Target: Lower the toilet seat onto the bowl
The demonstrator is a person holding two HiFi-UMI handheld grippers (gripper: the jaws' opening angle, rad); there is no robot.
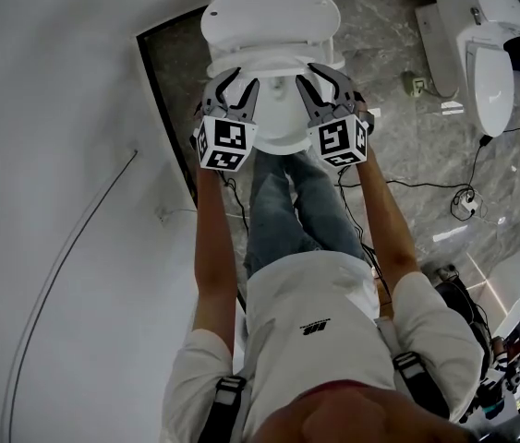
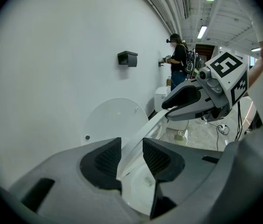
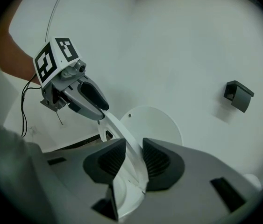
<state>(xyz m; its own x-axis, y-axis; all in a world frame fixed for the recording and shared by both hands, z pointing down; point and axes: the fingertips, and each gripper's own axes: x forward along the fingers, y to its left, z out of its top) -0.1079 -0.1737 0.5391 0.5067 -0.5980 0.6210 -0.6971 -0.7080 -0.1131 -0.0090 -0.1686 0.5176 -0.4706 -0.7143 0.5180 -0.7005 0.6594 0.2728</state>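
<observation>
A: Left gripper (image 2: pixel 131 155)?
B: Clamped on the toilet seat (image 2: pixel 146 130), with one dark pad on each side of the white rim, low in the middle of its own view.
A: And the right gripper (image 3: pixel 129 160)?
B: Same thing. Closed on the seat rim too, with a pad on each side, low in the middle of its view.
A: Where, seen from the head?
B: Side by side near the top middle of the frame, one on the left and one on the right, each with its marker cube turned up to the camera.
A: Seat down yet?
B: Not yet. Tilted, lifted off the toilet bowl (image 2: pixel 138 189), and stretched from one gripper across to the other.
A: And the lid (image 2: pixel 115 120)?
B: Up, leaning back by the white wall (image 2: pixel 52 55), behind the seat.
A: Anything else around?
B: Yes. A small black box (image 2: pixel 127 58) on the wall, upper middle of the left gripper view. Another person (image 2: pixel 178 55) standing farther along that wall. A second toilet (image 1: pixel 481 49) in the upper right of the head view, on the grey stone floor (image 1: pixel 380 35). Black cables (image 1: pixel 467 201) on the floor at the right.
</observation>
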